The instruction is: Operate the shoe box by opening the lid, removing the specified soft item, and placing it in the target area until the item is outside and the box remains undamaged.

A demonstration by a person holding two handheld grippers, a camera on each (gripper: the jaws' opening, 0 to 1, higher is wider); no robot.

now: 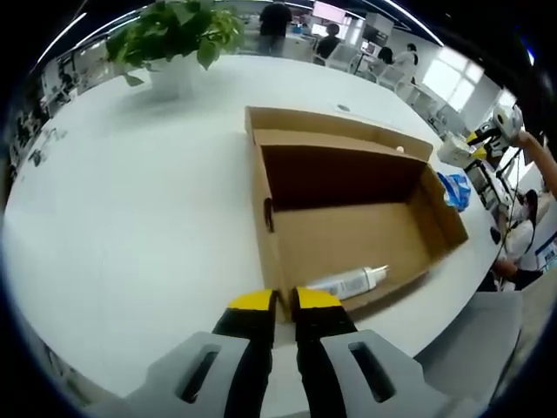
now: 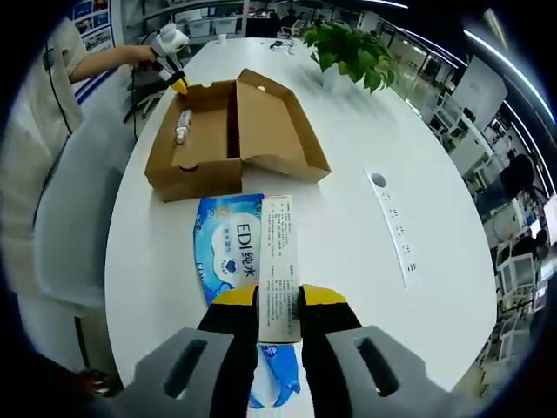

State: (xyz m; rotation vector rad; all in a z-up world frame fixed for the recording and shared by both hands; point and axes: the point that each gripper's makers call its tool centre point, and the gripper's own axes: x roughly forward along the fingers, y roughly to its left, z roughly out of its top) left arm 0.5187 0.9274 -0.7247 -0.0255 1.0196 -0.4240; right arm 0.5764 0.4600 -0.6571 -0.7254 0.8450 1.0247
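Right tongs [image 2: 278,300] grip the white-and-blue soft tissue pack [image 2: 257,261]; lower it flat. Left tongs [image 1: 285,303] pinch the brown cardboard shoe box [image 1: 348,226] wall.

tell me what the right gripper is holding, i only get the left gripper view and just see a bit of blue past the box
observer: the right gripper is shut on a blue pack, with its jaws either side of the pack's white label strip.
operator: is the pack fully out of the box
observer: yes. it lies flat on the table, just outside one wall of the shoe box. i can't tell whether it touches that wall.
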